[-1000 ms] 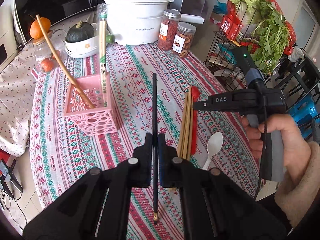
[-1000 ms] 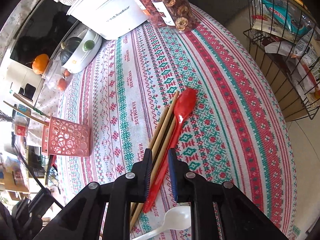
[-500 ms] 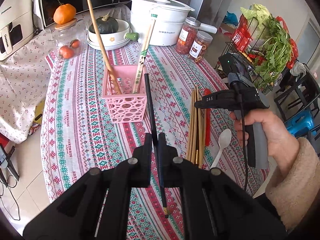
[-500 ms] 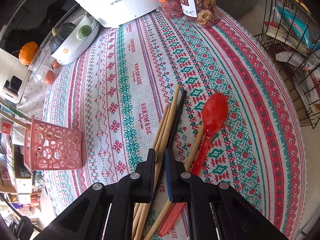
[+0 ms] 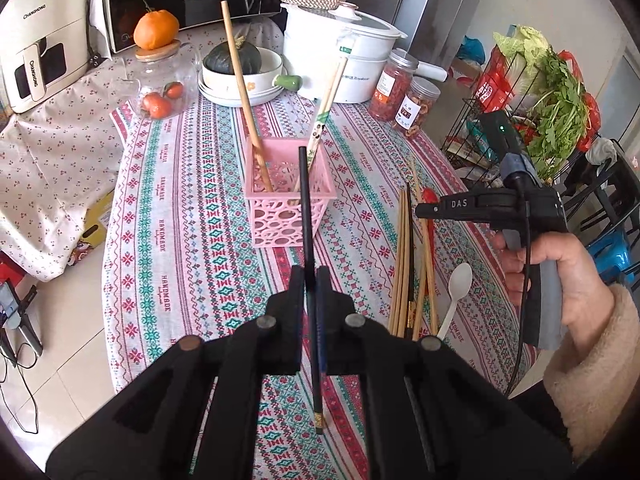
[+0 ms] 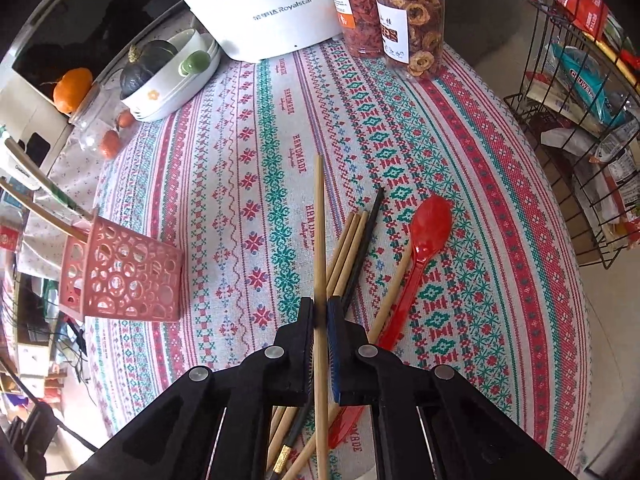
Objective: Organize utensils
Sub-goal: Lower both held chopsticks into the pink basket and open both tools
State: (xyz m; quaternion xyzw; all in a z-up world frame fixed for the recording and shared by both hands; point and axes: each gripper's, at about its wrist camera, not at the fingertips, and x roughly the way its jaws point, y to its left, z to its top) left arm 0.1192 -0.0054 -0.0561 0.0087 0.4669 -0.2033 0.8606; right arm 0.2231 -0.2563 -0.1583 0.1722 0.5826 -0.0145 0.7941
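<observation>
Left wrist view: steeply down along own fingers, from above the table's near edge. Right wrist view: steeper, closer to the tablecloth (image 6: 248, 152). Shared: pink basket (image 5: 289, 200) (image 6: 120, 276), loose chopsticks (image 5: 404, 256) (image 6: 352, 248), white cooker (image 5: 352, 60) (image 6: 272, 8).

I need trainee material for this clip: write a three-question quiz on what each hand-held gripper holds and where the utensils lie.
1. True or false: the left hand-held gripper is shut on a black chopstick.
2. What does the right hand-held gripper hold?
A. red spoon
B. wooden chopstick
C. white spoon
3. Which container already holds chopsticks?

Key:
1. True.
2. B, the wooden chopstick; the red spoon lies on the tablecloth.
3. The pink basket.
</observation>
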